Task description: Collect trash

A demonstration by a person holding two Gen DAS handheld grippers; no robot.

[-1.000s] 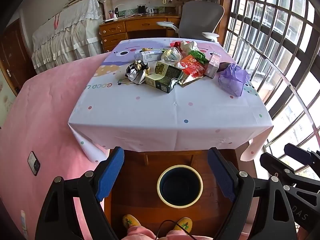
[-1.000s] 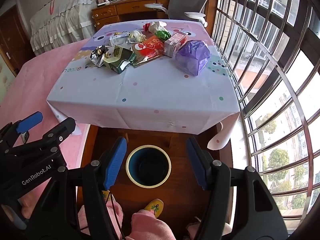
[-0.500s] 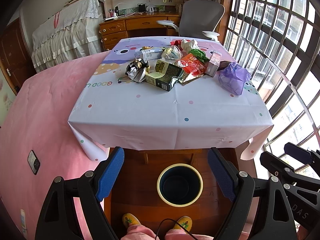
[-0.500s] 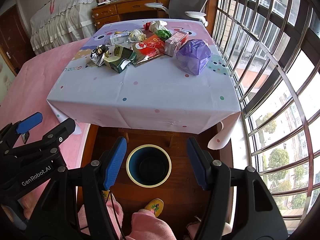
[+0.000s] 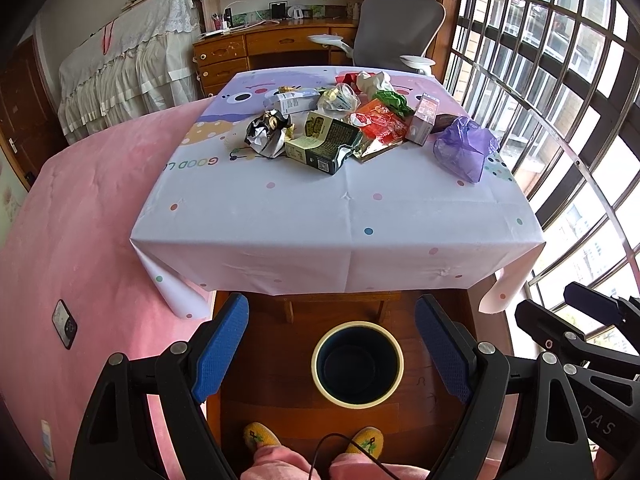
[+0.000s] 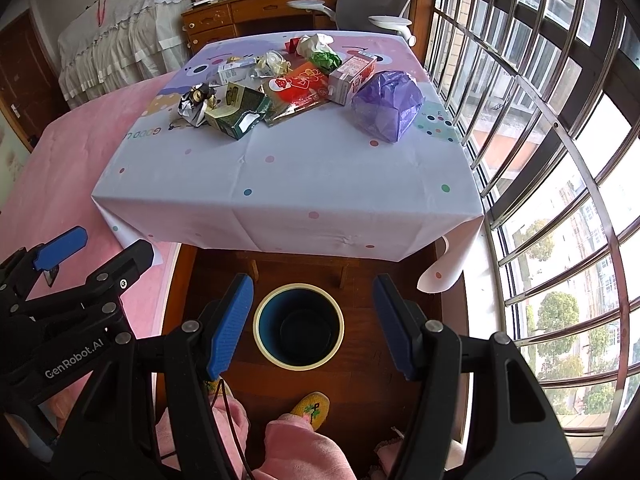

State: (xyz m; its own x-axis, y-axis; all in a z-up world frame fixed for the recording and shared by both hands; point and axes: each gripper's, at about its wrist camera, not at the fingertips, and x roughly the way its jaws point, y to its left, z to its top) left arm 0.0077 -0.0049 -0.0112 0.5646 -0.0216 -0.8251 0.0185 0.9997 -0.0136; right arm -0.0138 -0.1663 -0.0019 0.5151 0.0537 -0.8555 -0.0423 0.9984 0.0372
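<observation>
We hold both grippers low, in front of the table (image 5: 320,232), above the wooden floor. At far left a pink bedspread (image 5: 80,208) reaches up to the table's edge. Our left gripper (image 5: 332,344) has its 2 blue-padded fingers (image 5: 220,344) spread wide with nothing between them. Seen past them, the dark bin (image 5: 357,364) with its pale rim stands on the floor just in front of the table. Our right gripper (image 6: 312,320) is likewise parted wide and empty, and it frames the same bin (image 6: 299,326) from the other side. Below it we see yellow slippers (image 5: 256,434) and pink trouser legs.

The trash lies well apart from both grippers, on the far half of the table, on a dotted tablecloth (image 6: 280,184). Leftmost is a crumpled silver wrapper (image 5: 266,134). Touching it on the right is a torn green carton (image 5: 324,146) lying on its side. Behind these are a small white box (image 5: 292,102) and a clear crumpled bag (image 5: 338,98). Next comes a red packet (image 5: 378,122) resting on a gold foil sheet, with green crumpled paper (image 5: 394,102) and a white wad (image 5: 372,80) behind it. A pink carton (image 5: 422,124) stands beside the red packet. Farthest right, a purple plastic bag (image 5: 464,152) sits near the table's window-side edge. A grey office chair (image 5: 400,28) stands behind the table.
</observation>
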